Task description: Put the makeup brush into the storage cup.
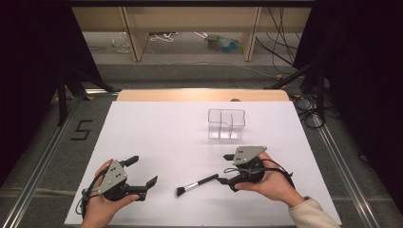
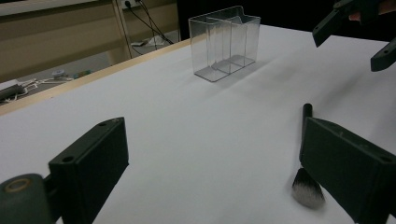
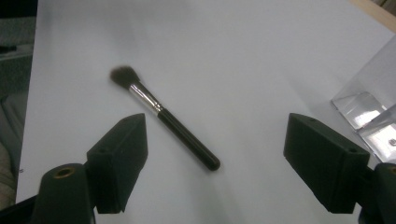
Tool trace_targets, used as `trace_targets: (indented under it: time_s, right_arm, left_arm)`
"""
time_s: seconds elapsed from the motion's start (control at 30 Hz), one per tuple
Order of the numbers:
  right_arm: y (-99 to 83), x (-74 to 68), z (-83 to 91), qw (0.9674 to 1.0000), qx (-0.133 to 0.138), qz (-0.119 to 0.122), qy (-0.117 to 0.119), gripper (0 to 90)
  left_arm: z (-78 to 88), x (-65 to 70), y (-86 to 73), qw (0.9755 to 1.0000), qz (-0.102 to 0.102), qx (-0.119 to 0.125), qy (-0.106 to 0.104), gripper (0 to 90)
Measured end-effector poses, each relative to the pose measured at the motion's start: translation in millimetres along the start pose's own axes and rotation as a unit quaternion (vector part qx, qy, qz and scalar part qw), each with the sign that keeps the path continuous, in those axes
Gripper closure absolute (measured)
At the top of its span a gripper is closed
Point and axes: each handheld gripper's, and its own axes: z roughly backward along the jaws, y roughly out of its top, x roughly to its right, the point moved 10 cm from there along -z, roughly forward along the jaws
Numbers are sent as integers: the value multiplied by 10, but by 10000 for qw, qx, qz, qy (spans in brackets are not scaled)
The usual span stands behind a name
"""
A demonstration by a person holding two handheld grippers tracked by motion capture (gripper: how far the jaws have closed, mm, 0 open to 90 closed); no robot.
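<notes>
Right now both claws are open and hold nothing. The right gripper (image 1: 227, 167) has its jaws spread wide, and a makeup brush (image 1: 196, 184) lies flat on the white table (image 1: 157, 128) just in front of them. Seen from the right gripper view, the brush (image 3: 163, 117) lies between the two jaws but a bit ahead, with its black handle end nearest the claw and its fluffy tip pointing away. No jaw touches it. The left gripper (image 1: 144, 170) is open wide too. From the left gripper view, the fluffy tip of the brush (image 2: 308, 188) peeks out just beside that claw's right jaw. A clear plastic box (image 1: 226, 124) with dividers stands farther off, beyond the right claw.
</notes>
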Motion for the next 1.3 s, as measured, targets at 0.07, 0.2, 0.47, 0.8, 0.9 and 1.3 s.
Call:
trace_targets:
  time_s: [0.07, 0.2, 0.47, 0.8, 0.9, 1.3]
  right_arm:
    - [17, -11, -49, 9999, -93, 88, 38, 234]
    - [55, -41, -160, 9992, -298, 229, 138, 238]
    - [90, -125, -407, 9950, -781, 479, 405, 249]
    - [53, -188, -646, 9824, -1463, 985, 610, 276]
    - [52, -230, -697, 9785, -1609, 1011, 797, 287]
    - [-12, -260, -833, 9662, -2076, 1219, 922, 338]
  left_arm:
    - [-1, -1, -2, 10000, -2, -7, -1, 79]
    - [-2, 2, -2, 10000, 9, -4, -1, 79]
    - [0, -2, 1, 10000, -3, 2, 3, 79]
    - [1, -5, 0, 10000, -2, 3, 8, 81]
    - [1, -3, 2, 10000, 10, 16, 6, 81]
    - [-5, -2, -3, 10000, -9, -3, 0, 81]
